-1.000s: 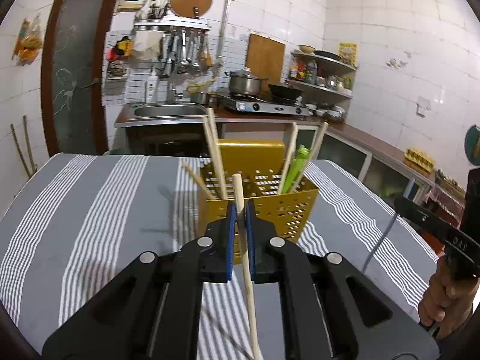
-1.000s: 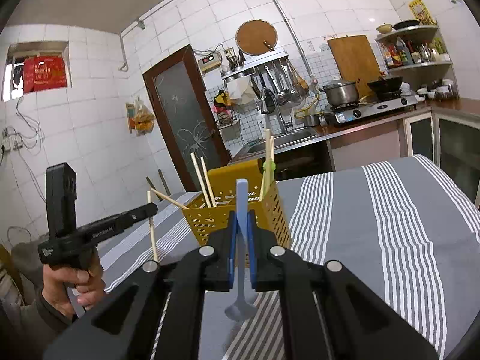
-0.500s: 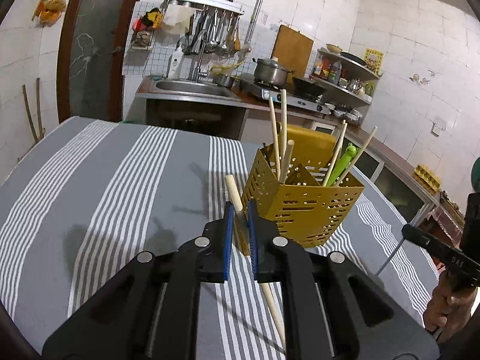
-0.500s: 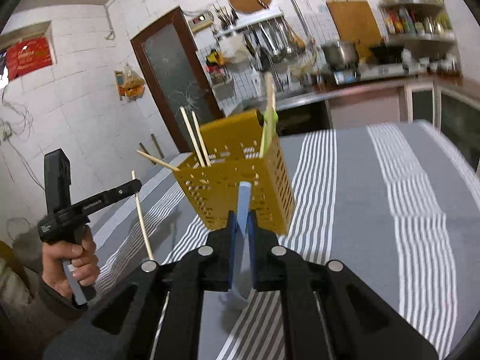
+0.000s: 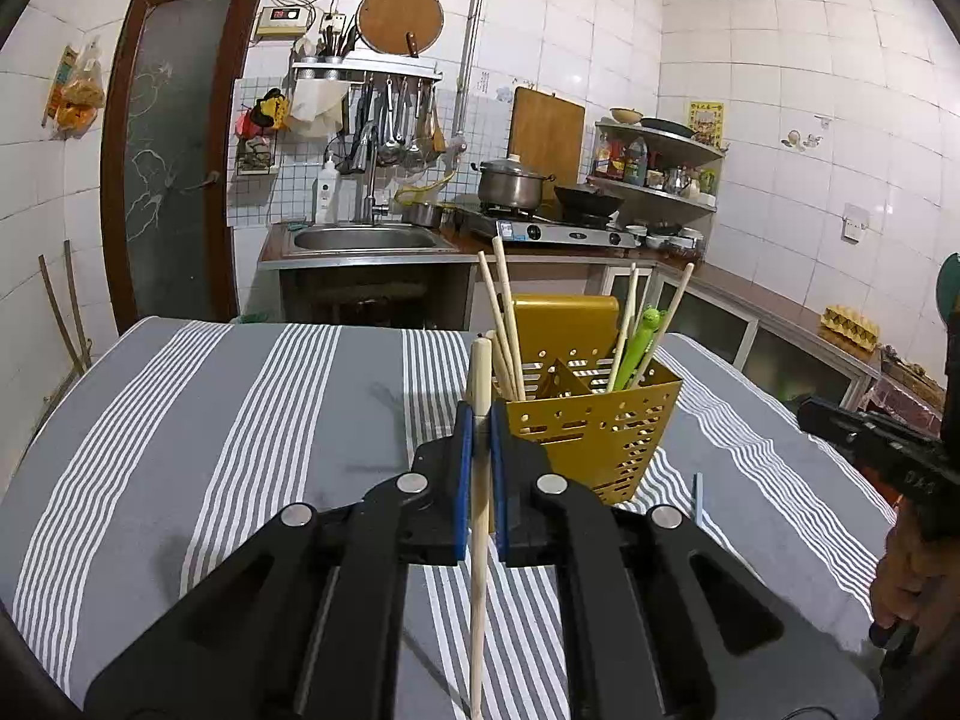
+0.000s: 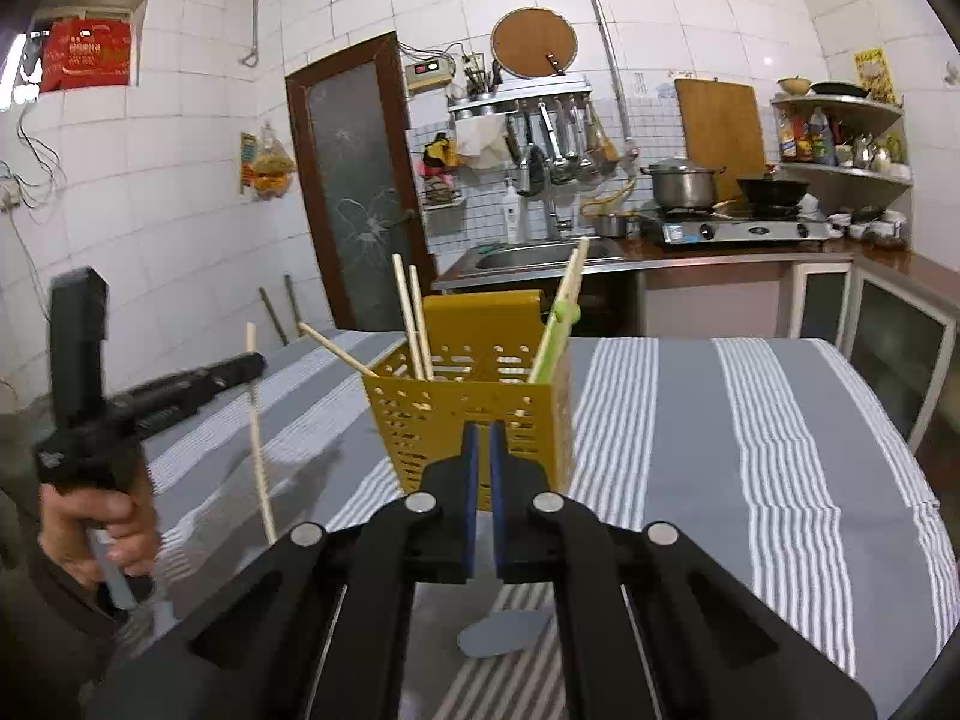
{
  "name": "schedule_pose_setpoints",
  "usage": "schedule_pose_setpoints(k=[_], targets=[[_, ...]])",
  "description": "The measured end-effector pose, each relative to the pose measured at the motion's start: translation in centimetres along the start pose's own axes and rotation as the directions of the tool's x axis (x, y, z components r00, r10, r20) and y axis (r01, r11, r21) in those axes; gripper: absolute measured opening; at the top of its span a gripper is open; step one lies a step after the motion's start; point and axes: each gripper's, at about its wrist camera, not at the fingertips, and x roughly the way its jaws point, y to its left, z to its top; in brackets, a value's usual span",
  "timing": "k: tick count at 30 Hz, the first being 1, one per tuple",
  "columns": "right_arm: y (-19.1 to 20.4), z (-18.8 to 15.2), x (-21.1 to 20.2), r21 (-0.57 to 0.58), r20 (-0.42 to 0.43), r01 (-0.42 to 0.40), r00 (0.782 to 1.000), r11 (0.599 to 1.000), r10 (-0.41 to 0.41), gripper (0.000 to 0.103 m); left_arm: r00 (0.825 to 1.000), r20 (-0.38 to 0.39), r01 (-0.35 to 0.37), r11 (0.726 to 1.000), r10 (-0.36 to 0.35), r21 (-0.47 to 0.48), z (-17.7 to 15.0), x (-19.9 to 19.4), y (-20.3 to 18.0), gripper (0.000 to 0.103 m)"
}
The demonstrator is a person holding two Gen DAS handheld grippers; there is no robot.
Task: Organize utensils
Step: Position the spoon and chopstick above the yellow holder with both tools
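The wooden chopstick [image 5: 478, 516] is pinched upright between the blue pads of the left gripper [image 5: 478, 462] at the lower centre of the left wrist view, its blunt top just left of the yellow perforated utensil holder [image 5: 591, 429], which stands on the grey striped tablecloth [image 5: 240, 420]. The stick is judged light, stiff and smooth, so it can pivot or slip in a narrow pinch; the hold sits in its upper part, leaving a long tail below. In the holder, more chopsticks [image 5: 501, 318] and a green utensil [image 5: 639, 342] are seen leaning. The right gripper [image 6: 480, 468], at the centre of its own view, is nearly closed on something thin and pale blue, whose rounded end [image 6: 501, 633] shows below; a light plastic spoon is judged likely, though the grip itself is hidden.
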Motion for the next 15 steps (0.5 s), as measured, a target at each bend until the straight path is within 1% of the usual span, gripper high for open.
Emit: schedule_pose_setpoints(k=[1,3,4,5,6,7,8,9,10,11,13,15], targets=[[-0.1,0.1,-0.3,0.002,0.01,0.015,1.0,1.0,-0.015,0.004,1.0,0.006,0.005,1.0,-0.005,-0.008,0.2,-0.3,0.1,0.004],[-1.0,0.5,-0.6,0.015,0.006,0.085,0.996,0.996,-0.085,0.006,1.0,0.014,0.011,1.0,-0.011,-0.006,0.6,-0.9,0.1,0.004],[-1.8,0.5,-0.1,0.036,-0.031,0.109,0.994,0.993,-0.108,0.018,1.0,0.018,0.012,1.0,-0.012,-0.001,0.7,-1.2,0.1,0.004],[-3.3,0.3,1.0,0.077,-0.111,0.109,0.989,0.991,-0.1,0.046,1.0,0.02,0.013,1.0,-0.013,0.004,0.8,-1.4,0.0,0.004],[-4.7,0.2,1.8,0.123,-0.148,0.12,0.984,0.985,-0.101,0.054,1.0,0.021,0.015,1.0,-0.015,0.007,0.8,-1.4,-0.1,0.004],[-5.6,-0.2,2.5,0.148,-0.178,0.146,0.977,0.978,-0.118,0.056,1.0,0.021,0.017,1.0,-0.018,0.007,0.8,-1.5,-0.2,0.004],[-7.0,-0.9,3.8,0.169,-0.241,0.207,0.957,0.963,-0.164,0.056,1.0,0.021,0.019,1.0,-0.019,0.006,0.8,-1.5,-0.2,0.004],[-7.9,-1.5,4.7,0.174,-0.281,0.248,0.94,0.953,-0.193,0.056,1.0,0.021,0.018,1.0,-0.018,0.004,0.8,-1.4,-0.3,0.004],[-8.4,-1.8,5.4,0.181,-0.309,0.268,0.929,0.946,-0.204,0.056,1.0,0.02,0.016,1.0,-0.016,0.003,0.6,-1.4,-0.3,0.004],[-9.2,-2.6,6.6,0.196,-0.359,0.298,0.908,0.934,-0.214,0.056,1.0,0.016,0.015,1.0,-0.015,0.0,0.5,-1.2,-0.3,0.004],[-9.4,-3.5,8.4,0.187,-0.411,0.331,0.881,0.925,-0.232,0.056,1.0,0.011,0.014,1.0,-0.014,0.002,0.5,-0.8,-0.5,0.004],[-8.9,-4.0,9.8,0.157,-0.438,0.359,0.86,0.92,-0.261,0.056,1.0,0.004,0.011,1.0,-0.012,0.002,0.5,-0.2,-0.6,0.004]])
